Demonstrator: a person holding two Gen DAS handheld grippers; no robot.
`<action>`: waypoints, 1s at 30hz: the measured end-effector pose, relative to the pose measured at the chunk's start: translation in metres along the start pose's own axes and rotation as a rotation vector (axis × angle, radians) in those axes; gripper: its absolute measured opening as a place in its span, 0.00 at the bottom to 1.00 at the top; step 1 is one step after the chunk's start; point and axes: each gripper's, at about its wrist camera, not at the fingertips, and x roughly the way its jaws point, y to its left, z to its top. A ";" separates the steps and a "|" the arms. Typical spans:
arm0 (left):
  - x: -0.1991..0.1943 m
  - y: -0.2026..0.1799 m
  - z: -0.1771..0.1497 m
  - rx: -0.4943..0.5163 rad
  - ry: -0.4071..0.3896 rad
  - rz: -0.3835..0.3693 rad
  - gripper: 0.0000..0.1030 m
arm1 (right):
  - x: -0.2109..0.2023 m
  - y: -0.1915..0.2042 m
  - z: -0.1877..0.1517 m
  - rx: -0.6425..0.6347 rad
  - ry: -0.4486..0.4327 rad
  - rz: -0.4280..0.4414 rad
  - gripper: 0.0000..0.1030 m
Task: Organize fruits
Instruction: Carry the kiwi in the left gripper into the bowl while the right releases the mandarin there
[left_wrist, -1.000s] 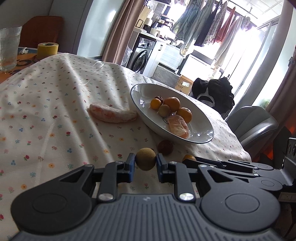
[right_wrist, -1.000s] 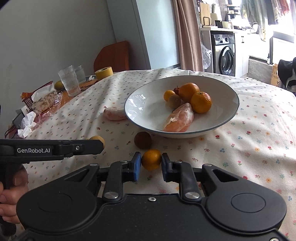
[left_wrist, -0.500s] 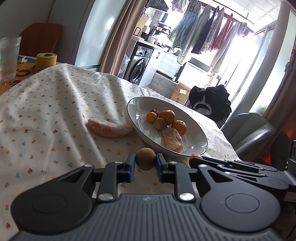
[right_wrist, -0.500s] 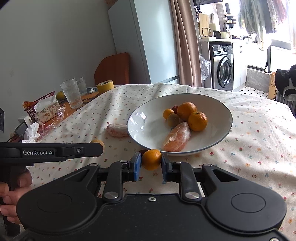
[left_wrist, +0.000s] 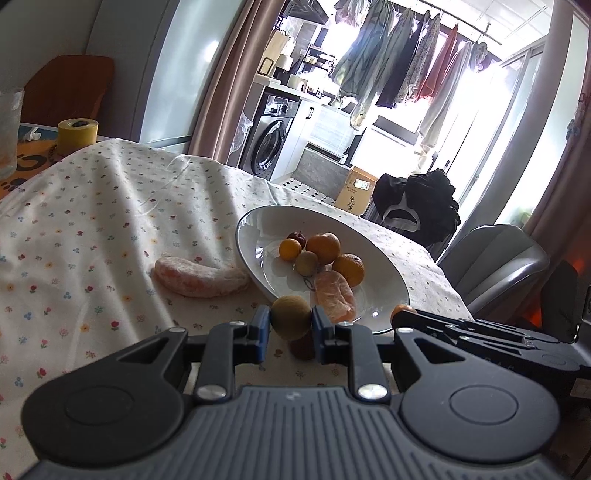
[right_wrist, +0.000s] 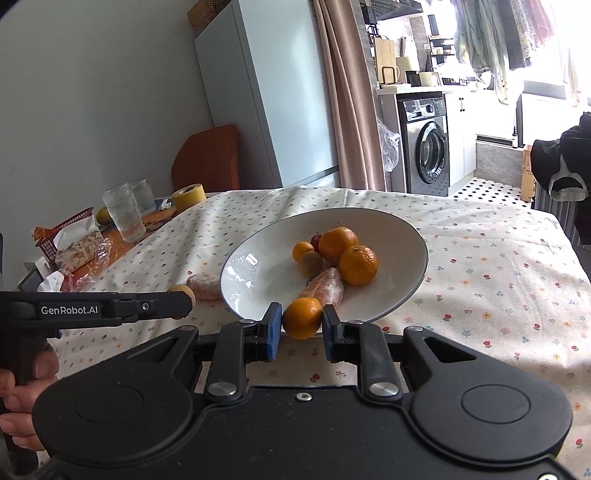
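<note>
Two fruits are in your tongs: your left gripper (left_wrist: 291, 324) is clamped on a brownish-green round fruit (left_wrist: 290, 322), and your right gripper (right_wrist: 302, 324) is clamped on a small orange (right_wrist: 302, 322). Both sit at the near rim of the white bowl (right_wrist: 399, 236), above the flowered tablecloth (right_wrist: 498, 280). A peeled segment (left_wrist: 199, 277) lies just beside the bowl.

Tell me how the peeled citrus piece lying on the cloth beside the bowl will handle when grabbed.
The peeled piece looks soft, so the tongs would likely squash it. Its curved, flat-lying shape probably won't roll. The pale membrane may be slippery.
</note>
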 end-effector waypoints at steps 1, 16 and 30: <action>0.002 -0.001 0.001 0.001 0.001 -0.001 0.22 | 0.001 -0.002 0.001 0.002 -0.002 -0.001 0.21; 0.025 -0.010 0.015 0.021 0.012 0.002 0.22 | 0.015 -0.019 0.004 0.040 -0.027 -0.039 0.26; 0.040 -0.021 0.020 0.038 0.013 0.008 0.22 | 0.003 -0.031 -0.005 0.094 -0.038 -0.039 0.51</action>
